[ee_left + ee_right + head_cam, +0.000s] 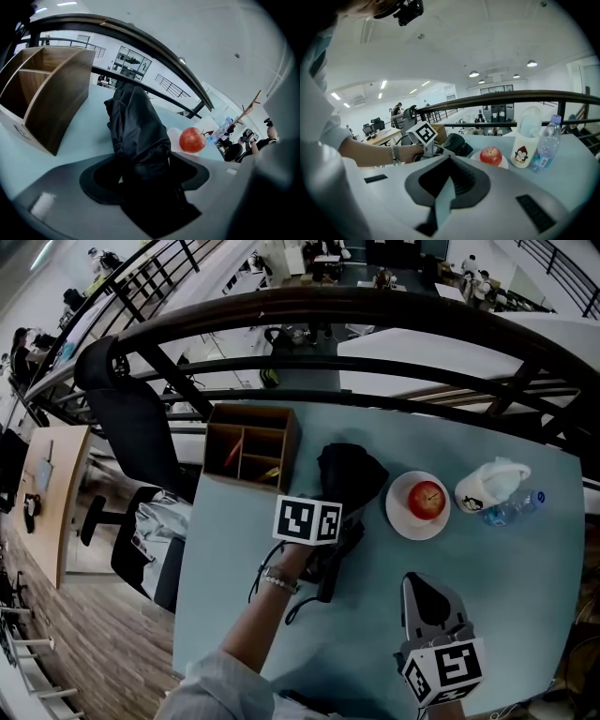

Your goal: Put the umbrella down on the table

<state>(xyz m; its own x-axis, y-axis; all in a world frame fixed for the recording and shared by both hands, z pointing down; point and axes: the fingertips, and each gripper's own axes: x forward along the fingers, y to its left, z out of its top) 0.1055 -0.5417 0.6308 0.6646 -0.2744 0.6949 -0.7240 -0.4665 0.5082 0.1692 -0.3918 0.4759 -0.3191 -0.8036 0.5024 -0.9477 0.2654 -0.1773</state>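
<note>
Peering down from the head view, the left gripper [339, 538] has its jaw tips buried under its own marker cube and dark fabric. The right gripper [429, 601] is cut off at the bottom edge. Does the black folded fabric umbrella [351, 474] rest on the tabletop or hang just above it? Can't tell. The surface is a pale blue-green table [234, 568] set against a dark curved metal railing [375, 310], with an open office floor below. Along the table, left to right, stand an open wooden divided box [251, 446], the umbrella, a round white plate [401, 519] carrying a red apple [427, 500], a white penguin-print mug [521, 151] and a clear plastic water bottle [517, 507]. Over to the left gripper view: jaws clamped on the umbrella's near end, with the bundle stretching away between box and plate. The right gripper's jaws are pressed together on nothing, well apart from the umbrella, at the table's near side.
</note>
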